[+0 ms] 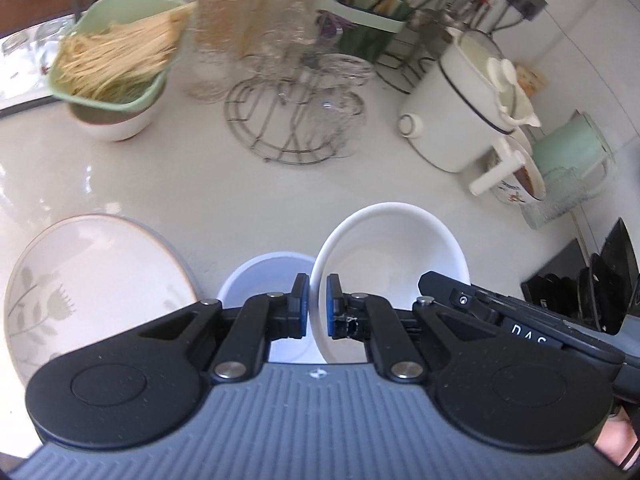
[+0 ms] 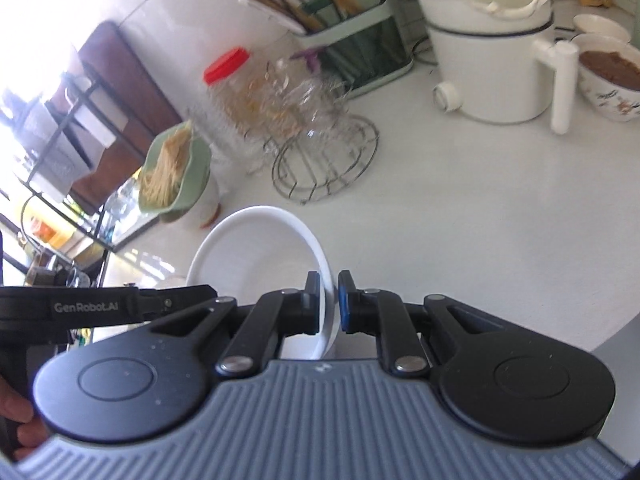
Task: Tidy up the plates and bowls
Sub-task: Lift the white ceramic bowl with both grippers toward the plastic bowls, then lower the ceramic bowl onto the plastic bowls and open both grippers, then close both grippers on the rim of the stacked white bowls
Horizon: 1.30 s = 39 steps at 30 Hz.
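Observation:
A plain white bowl (image 1: 392, 256) is gripped at two opposite edges. In the left wrist view my left gripper (image 1: 318, 304) is shut on its left rim, and my right gripper's body (image 1: 472, 300) reaches its right rim. The right wrist view has the same white bowl (image 2: 256, 256), with my right gripper (image 2: 329, 304) shut on its right rim and the left gripper's body (image 2: 132, 304) at its left edge. Just left of the held bowl and lower down, a smaller white bowl (image 1: 264, 276) is partly hidden behind the fingers. A floral plate (image 1: 92, 280) lies on the counter at the left.
At the back stand a green basket of noodles (image 1: 116, 60) on a white bowl, a red-lidded jar (image 1: 224, 28), a wire rack with glassware (image 1: 296, 120), a chopstick holder (image 1: 368, 12) and a white lidded pot (image 1: 460, 108). A bowl of brown food (image 2: 612, 76) sits at the right, and the counter edge (image 2: 600, 344) lies near right.

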Motion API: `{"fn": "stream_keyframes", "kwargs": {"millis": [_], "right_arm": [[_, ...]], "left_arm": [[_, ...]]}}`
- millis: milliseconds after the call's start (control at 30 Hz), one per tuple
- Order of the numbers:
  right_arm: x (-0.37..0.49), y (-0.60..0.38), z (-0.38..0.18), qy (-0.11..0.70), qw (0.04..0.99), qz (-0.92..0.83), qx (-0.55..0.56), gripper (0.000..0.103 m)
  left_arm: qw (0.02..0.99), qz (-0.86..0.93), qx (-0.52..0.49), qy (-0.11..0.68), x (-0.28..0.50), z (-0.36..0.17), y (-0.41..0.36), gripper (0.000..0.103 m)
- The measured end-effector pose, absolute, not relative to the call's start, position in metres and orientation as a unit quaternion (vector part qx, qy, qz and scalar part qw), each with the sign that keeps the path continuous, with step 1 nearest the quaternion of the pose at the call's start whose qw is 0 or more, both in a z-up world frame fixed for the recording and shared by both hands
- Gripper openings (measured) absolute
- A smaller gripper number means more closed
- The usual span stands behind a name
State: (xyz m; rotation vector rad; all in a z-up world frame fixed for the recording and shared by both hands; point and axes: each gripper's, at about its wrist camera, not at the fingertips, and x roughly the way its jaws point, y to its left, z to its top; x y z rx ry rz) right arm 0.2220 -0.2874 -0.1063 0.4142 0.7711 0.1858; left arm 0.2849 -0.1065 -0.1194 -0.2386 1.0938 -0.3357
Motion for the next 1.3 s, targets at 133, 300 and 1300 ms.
{"fn": "stream_keyframes", "kwargs": {"millis": [133, 300, 1300], "right_arm": [[0.231, -0.274, -0.112, 0.387, 0.897, 0.103, 0.188, 0.013], [0.241, -0.254, -0.120, 0.391, 0.898, 0.113, 0.168, 0.013], [0.258, -0.240, -0.161, 0.421, 0.883, 0.082, 0.191, 0.043]], "left_arm": [[0.837, -0.139, -0.116, 0.517, 0.281, -0.126, -0.094, 0.008], [0.831, -0.120, -0.126, 0.528, 0.280, -0.138, -0.079, 0.008], [0.831, -0.098, -0.102, 0.538, 0.279, -0.143, -0.055, 0.040]]}}
